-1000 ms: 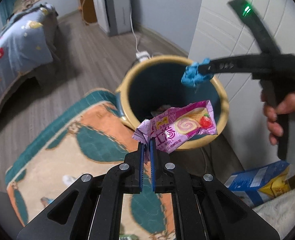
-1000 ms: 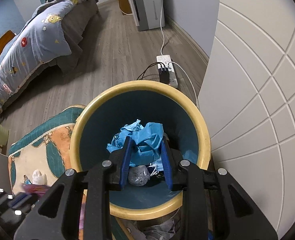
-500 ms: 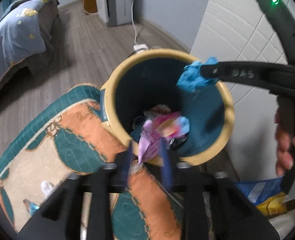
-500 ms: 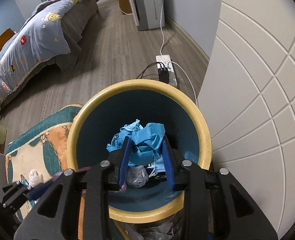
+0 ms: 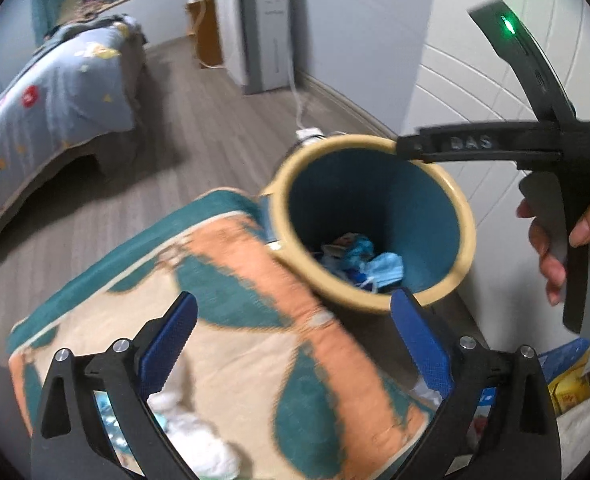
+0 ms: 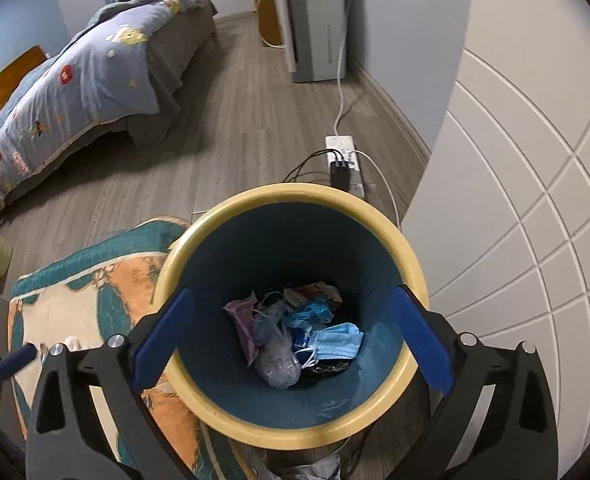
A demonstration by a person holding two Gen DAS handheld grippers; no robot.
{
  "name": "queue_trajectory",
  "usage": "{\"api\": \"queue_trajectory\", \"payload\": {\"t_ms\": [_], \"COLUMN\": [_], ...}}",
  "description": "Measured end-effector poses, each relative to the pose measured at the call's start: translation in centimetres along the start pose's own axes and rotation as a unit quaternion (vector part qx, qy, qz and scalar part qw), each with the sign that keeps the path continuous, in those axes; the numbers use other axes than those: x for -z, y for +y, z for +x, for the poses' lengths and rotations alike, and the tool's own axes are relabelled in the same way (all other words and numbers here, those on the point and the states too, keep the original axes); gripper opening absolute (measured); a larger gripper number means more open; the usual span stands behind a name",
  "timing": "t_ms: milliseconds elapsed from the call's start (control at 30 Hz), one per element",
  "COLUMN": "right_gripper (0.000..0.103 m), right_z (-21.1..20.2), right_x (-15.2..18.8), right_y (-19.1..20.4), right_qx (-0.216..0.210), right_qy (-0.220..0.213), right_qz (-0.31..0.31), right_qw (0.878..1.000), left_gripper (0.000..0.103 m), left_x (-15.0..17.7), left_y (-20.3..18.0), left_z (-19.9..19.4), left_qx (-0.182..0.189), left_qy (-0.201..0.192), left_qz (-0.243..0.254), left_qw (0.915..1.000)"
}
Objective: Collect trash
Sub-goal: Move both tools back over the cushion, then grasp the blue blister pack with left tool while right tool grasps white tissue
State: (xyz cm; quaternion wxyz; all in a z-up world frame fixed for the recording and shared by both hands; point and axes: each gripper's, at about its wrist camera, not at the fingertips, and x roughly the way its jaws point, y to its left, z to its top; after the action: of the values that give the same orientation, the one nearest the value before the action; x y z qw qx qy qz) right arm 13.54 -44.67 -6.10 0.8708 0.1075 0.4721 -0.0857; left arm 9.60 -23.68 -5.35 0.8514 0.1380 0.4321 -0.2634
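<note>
The left gripper has its jaws opening, blue pads spread wide with nothing between them; below and ahead of it lies a teal, orange and cream rug, and white crumpled tissue sits on the rug just under its left finger. Ahead and to the right of it stands the waste bin, cream-rimmed with a dark teal inside. The right gripper hangs directly over the bin's mouth, its jaws also opening and empty, one pad at each side of the rim. Straight below it, at the bottom of the bin, the trash is piled: a blue face mask, a pink snack wrapper, a clear crumpled plastic bag and crumpled blue material. In the left view a hand grips the right gripper's handle, whose finger reaches to the bin's far rim. Beyond the bin, a white power strip lies on the wood floor.
</note>
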Motion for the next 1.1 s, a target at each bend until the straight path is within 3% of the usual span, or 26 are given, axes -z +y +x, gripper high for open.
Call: {"api": "queue_trajectory", "payload": {"t_ms": [267,533,800,933,1100], "right_gripper": [0.097,0.097,0.097,0.097,0.097], "right_z": [-2.1,-3.4,-3.5,-2.0,0.7], "right_x": [0.0,1.7,4.7,6.2,8.4], "right_y": [3.1,10.3,16.9,19.2,21.3], "right_qx": [-0.020,-0.072,-0.075,-0.073,-0.064], "right_qy": [0.003,0.030,0.058,0.081,0.111], "right_qz": [-0.021,-0.066,-0.123,-0.141,-0.164], "right_qw": [1.000,0.995,0.988,0.984,0.978], "left_gripper": [0.097,0.098,0.098,0.098,0.098], "left_x": [2.9,7.8,12.0,13.4,14.1], "left_y": [8.0,14.7,18.1,19.7,20.6], "left_z": [-6.4,-12.0,-13.3,-12.7,-11.8], "left_qx": [-0.071,-0.126,-0.158,-0.153,-0.155], "left_qy": [-0.021,-0.023,-0.014,-0.005,0.005], "left_qz": [-0.056,-0.121,-0.172,-0.208,-0.210], "left_qw": [0.9957,0.9843,0.9722,0.9662,0.9653]}}
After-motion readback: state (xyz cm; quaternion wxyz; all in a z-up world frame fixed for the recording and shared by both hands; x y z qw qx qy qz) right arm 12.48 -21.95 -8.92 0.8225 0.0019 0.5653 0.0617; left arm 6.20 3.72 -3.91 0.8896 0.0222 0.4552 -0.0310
